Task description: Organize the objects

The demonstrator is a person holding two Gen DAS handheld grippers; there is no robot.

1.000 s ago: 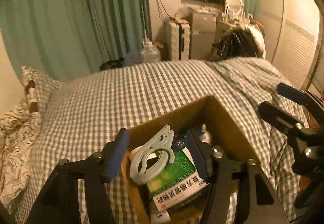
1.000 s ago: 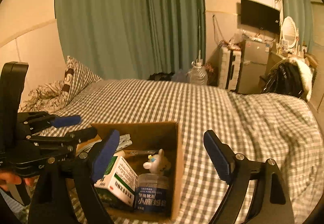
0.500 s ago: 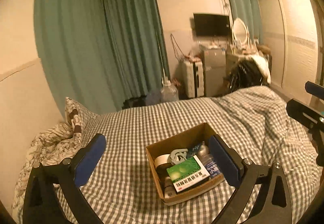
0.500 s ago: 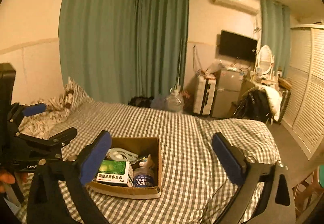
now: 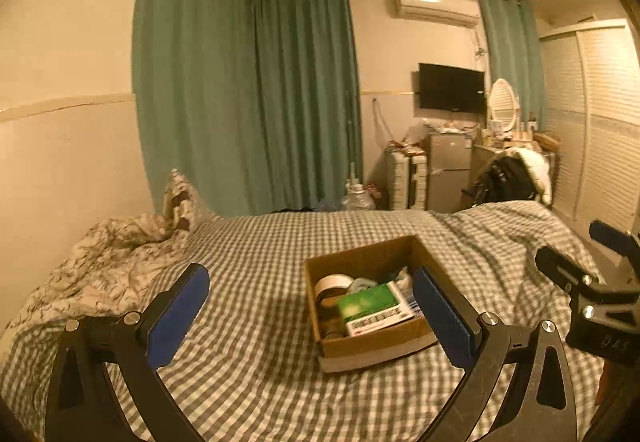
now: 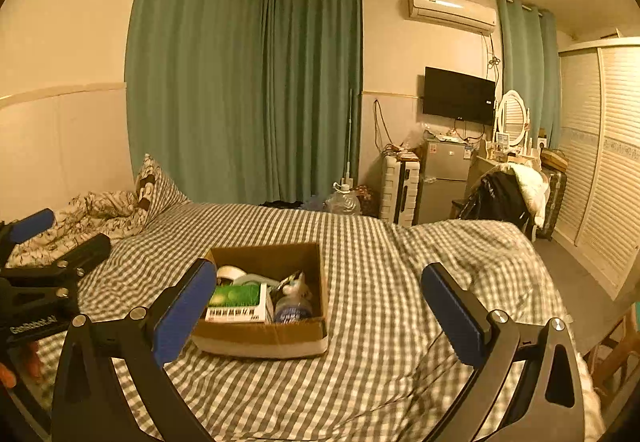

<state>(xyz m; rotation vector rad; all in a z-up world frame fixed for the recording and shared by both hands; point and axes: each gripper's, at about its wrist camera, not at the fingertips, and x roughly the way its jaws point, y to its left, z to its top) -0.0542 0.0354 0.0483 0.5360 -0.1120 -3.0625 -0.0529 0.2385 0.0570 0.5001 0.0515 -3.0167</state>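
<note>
An open cardboard box sits on the checked bed. It holds a green and white medicine box, a roll of tape, a pale plastic clip, a small figurine and a blue-labelled jar. My left gripper is open and empty, raised well back from the box. My right gripper is open and empty too, and shows at the right edge of the left wrist view.
The checked bedspread covers the bed. A patterned quilt and pillow lie at the left. Green curtains, a suitcase, a small fridge, a chair with clothes and a wardrobe stand beyond.
Both grippers have pulled up and back from the box, so it now looks small and the whole room shows. The left gripper's jaws have opened wider. The box contents stay put.
</note>
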